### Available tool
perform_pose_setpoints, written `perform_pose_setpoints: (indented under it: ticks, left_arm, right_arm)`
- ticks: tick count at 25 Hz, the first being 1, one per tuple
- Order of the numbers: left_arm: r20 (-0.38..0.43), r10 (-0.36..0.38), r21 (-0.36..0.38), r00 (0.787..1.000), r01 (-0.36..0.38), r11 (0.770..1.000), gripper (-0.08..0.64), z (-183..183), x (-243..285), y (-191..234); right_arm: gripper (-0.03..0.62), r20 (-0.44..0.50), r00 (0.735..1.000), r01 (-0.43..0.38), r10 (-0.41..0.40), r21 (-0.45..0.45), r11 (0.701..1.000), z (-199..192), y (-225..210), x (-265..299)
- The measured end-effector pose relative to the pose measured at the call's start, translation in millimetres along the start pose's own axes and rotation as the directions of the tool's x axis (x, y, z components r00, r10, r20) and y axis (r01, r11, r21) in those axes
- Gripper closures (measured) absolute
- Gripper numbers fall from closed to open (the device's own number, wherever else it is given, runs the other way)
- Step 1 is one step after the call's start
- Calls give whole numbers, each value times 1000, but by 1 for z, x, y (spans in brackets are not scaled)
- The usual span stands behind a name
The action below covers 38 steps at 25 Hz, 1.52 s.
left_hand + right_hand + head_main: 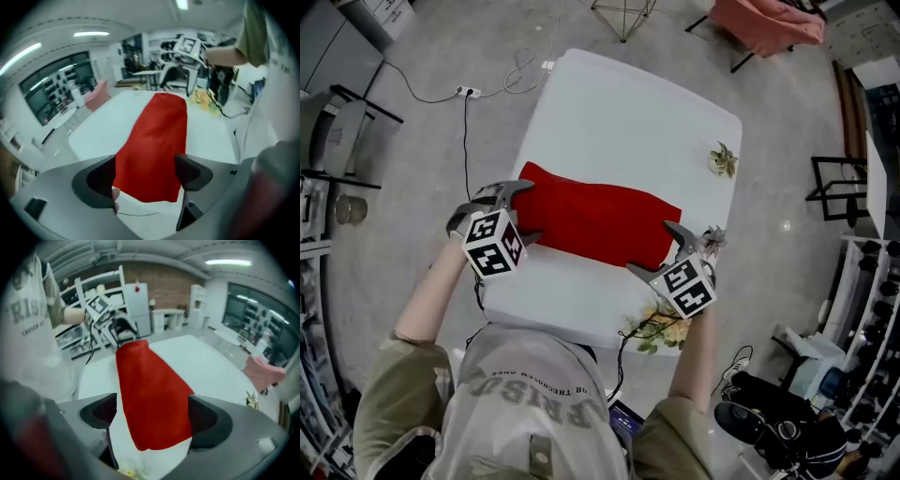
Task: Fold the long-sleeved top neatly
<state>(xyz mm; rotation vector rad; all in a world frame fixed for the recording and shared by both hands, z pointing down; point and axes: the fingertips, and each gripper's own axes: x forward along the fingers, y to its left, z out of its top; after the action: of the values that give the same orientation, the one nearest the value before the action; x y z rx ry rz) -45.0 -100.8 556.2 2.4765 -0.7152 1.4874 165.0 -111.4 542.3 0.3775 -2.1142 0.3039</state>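
Nearest the person, along the front edge of the white table (628,122), both grippers sit at the ends of the red top (595,220). The left gripper (528,212) is at the top's left end and the right gripper (649,247) at its right end. Each has its jaws spread wide. In each gripper view the end of the cloth shows in the gap between the jaws, but neither pad presses on it, so nothing is held.

Just beyond them, the top lies flat across the middle of the table as one long, narrow band. Its edges look fairly straight and no sleeve sticks out. From that, the sleeves and sides appear to be already folded in, so the lengthwise folding looks done.

What seems left is to bring one end over the other, once or twice, to make a compact stack, then smooth it.

Farther back the table is bare apart from a small plant ornament (723,159) near its right edge.
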Motion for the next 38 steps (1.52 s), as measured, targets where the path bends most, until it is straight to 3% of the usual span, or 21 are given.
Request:
perform_pose_setpoints:
  ticks: [2, 4, 7, 11, 15, 23, 26, 28, 29, 30, 31, 32, 34, 36, 38]
  left_arm:
    - [-124, -69, 125, 990, 85, 989, 158, -14, 23, -18]
    - [-193, -100, 139, 976, 128, 982, 138, -28, 40, -16]
    - [-198, -162, 31, 967, 171, 985, 118, -40, 55, 2]
    - [-169, -258, -127, 951, 239, 963, 104, -51, 70, 17]
    - [-120, -300, -219, 946, 269, 938, 101, -55, 75, 24]
    - [-82, -287, -241, 954, 261, 935, 103, -51, 70, 28]
    - [-7, -228, -272, 974, 218, 937, 103, -37, 44, 35]
    - [111, -140, -308, 984, 168, 936, 103, -18, 14, 43]
    - [170, -89, -327, 981, 141, 934, 103, -8, -3, 46]
    - [222, -34, -346, 974, 112, 931, 103, 0, -20, 46]
    - [271, 25, -369, 962, 80, 926, 104, 9, -37, 46]
    - [319, 90, -398, 943, 48, 916, 104, 17, -54, 45]
    - [403, 217, -468, 889, -3, 884, 104, 33, -83, 40]
    - [444, 314, -535, 839, -33, 844, 104, 42, -103, 30]
    - [465, 384, -591, 798, -44, 806, 106, 47, -115, 20]
  right_arm:
    - [125, -156, 986, -73, 58, -88, 993, -17, 14, 26]
    - [114, -271, 959, -116, 82, -111, 987, -36, 12, 45]
    - [97, -371, 923, -147, 99, -103, 984, -54, -3, 64]
    - [86, -391, 910, -166, 138, -38, 985, -61, -19, 77]
    - [86, -369, 915, -168, 162, 16, 986, -65, -28, 87]
    - [84, -347, 925, -150, 152, 32, 988, -65, -32, 84]
    - [85, -216, 971, -91, 102, 61, 994, -45, -32, 62]
    - [86, -42, 999, -20, 24, 98, 995, -21, -33, 31]
    - [86, 61, 998, 24, -31, 120, 993, -7, -32, 11]
    - [86, 169, 981, 69, -94, 146, 987, 6, -31, -12]
    - [86, 282, 946, 115, -163, 180, 977, 19, -28, -35]
    - [86, 391, 890, 155, -234, 223, 962, 32, -25, -59]
    - [86, 562, 745, 200, -358, 323, 925, 55, -14, -101]
    - [87, 648, 618, 209, -444, 409, 888, 70, 1, -128]
    - [87, 678, 518, 206, -522, 493, 845, 77, 12, -142]
